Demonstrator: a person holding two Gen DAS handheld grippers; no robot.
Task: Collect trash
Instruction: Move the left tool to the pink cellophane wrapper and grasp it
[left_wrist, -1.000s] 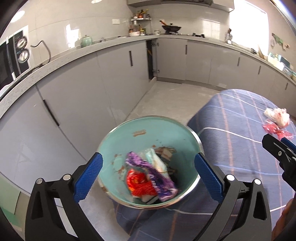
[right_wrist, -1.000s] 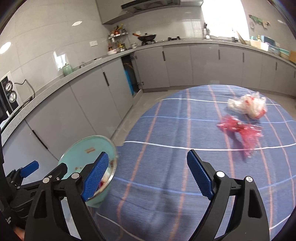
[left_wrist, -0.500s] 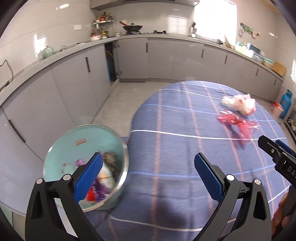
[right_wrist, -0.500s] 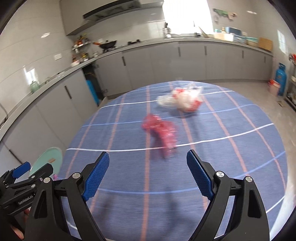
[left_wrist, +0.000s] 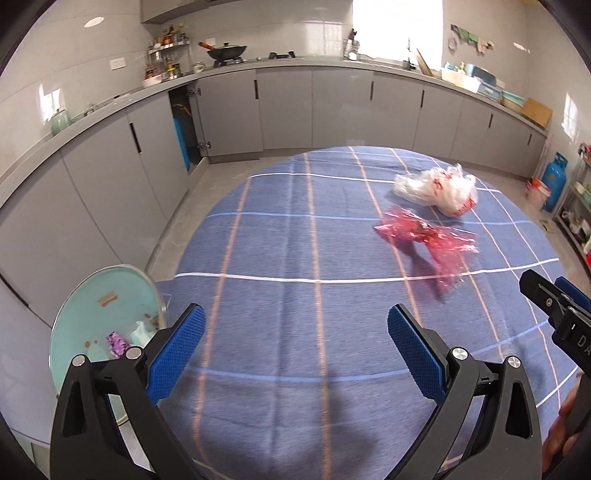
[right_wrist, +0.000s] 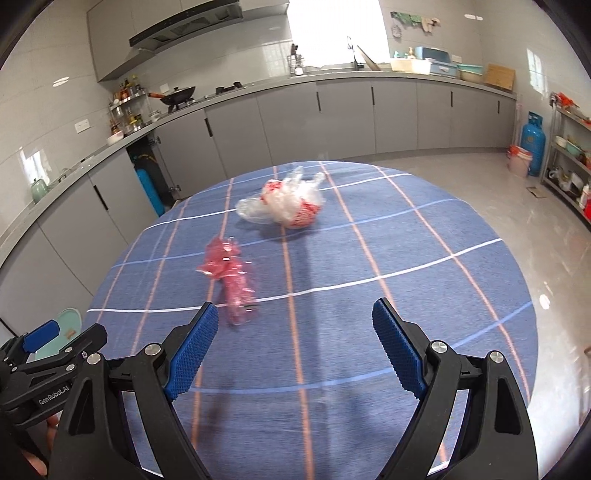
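Note:
A crumpled red plastic wrapper (left_wrist: 424, 236) (right_wrist: 231, 273) and a clear plastic bag with red print (left_wrist: 437, 188) (right_wrist: 284, 201) lie on the round table with a blue checked cloth (left_wrist: 295, 295) (right_wrist: 369, 295). A teal trash bin (left_wrist: 99, 317) (right_wrist: 64, 332) with wrappers inside stands beside the table's left edge. My left gripper (left_wrist: 291, 347) is open and empty above the near cloth. My right gripper (right_wrist: 291, 347) is open and empty, just short of the red wrapper.
Grey kitchen cabinets (left_wrist: 332, 107) and a counter run along the back and left walls. A blue gas cylinder (right_wrist: 532, 142) and a metal shelf (right_wrist: 570, 155) stand at the right. Bare tiled floor (right_wrist: 517, 206) lies right of the table.
Both grippers have swung right, away from the bin and toward the table. The bin slid to the left edge of both views. The wrapper and bag came nearer the centre.

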